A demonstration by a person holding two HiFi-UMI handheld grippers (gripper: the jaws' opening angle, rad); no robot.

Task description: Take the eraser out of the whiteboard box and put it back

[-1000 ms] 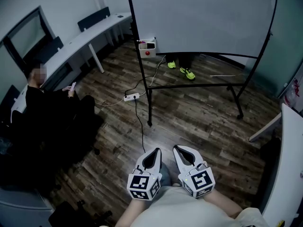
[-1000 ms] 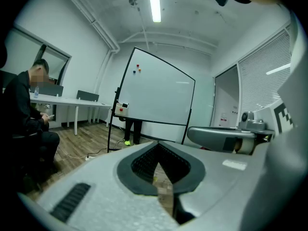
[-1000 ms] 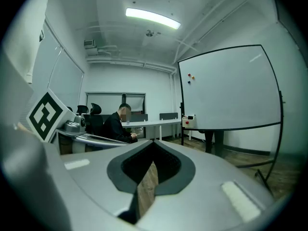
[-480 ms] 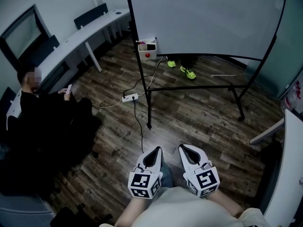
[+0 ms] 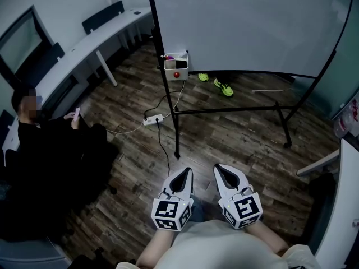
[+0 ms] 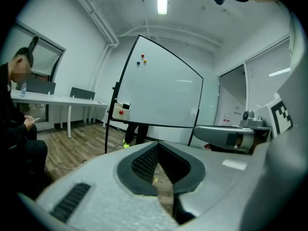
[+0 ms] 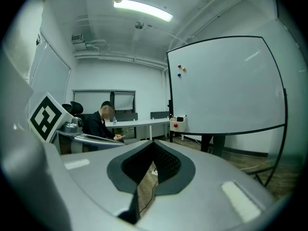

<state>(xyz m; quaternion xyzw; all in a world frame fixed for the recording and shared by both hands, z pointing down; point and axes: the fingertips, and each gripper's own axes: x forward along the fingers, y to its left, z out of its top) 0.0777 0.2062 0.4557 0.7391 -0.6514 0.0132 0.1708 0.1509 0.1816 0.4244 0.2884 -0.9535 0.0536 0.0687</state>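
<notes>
Head view, steeply down on a wood-plank floor [image 5: 241, 142]. Low in frame, left gripper [image 5: 187, 172] and right gripper [image 5: 218, 168] side by side, near each other but apart, both pointing toward the whiteboard [image 5: 247, 21] well ahead.

Left gripper view: jaws closed tip to tip, nothing between them, only floor showing through the slit behind the tips. Right gripper view: the same, shut and empty.

Whiteboard box [image 5: 176, 67] – white, open-topped, with a red round knob or magnet [image 5: 176, 74] on its front – fixed at the foot of the whiteboard's left post, well apart from both grippers. Small items visible over its rim (a dark one in the gripper views, perhaps the eraser; not possible to tell).

On the board face, high near that post, a few small coloured magnets [image 7: 180, 70].

On the floor beside the stand, a white power strip [image 5: 152, 118] with a dark cable [image 5: 164, 144] trailing toward the grippers. Behind the board – a pair of yellow-green shoes [image 5: 222, 87].

At left, a seated person in dark clothes [image 5: 50, 144], and along the wall a long white desk [image 5: 84, 49] with dark chairs.
</notes>
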